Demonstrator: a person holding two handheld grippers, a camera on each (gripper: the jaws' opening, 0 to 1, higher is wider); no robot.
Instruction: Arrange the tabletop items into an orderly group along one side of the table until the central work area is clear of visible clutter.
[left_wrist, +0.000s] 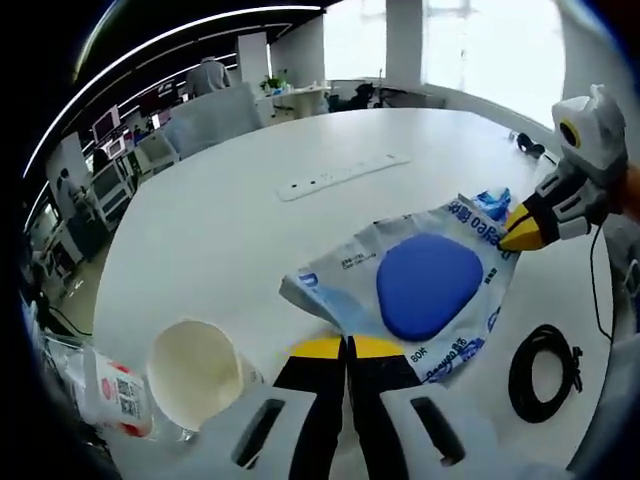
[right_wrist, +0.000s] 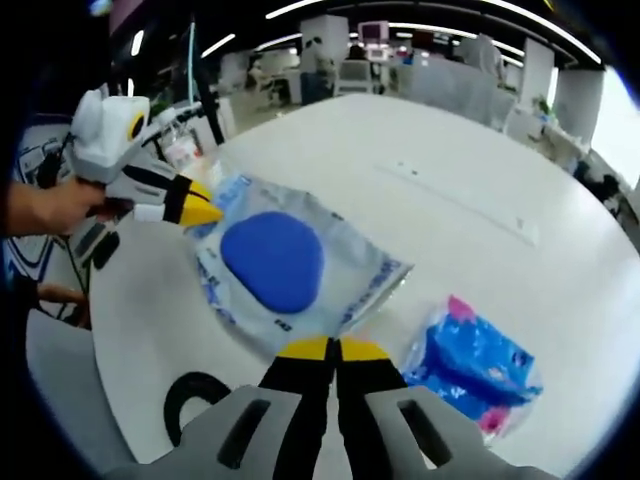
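Closest to the person, the left gripper (left_wrist: 346, 347) and the right gripper (right_wrist: 331, 350) each have their jaws pressed together on opposite edges of the clear bag with the blue pad (left_wrist: 425, 285), which lies flat near the table's middle. A paper cup (left_wrist: 195, 372) and a plastic bottle (left_wrist: 110, 392) stand beside the left one, a black cable (left_wrist: 545, 372) also close. Farther away lies the white power strip (left_wrist: 342, 174). I think the thin film may slip out or tear if both pull apart.
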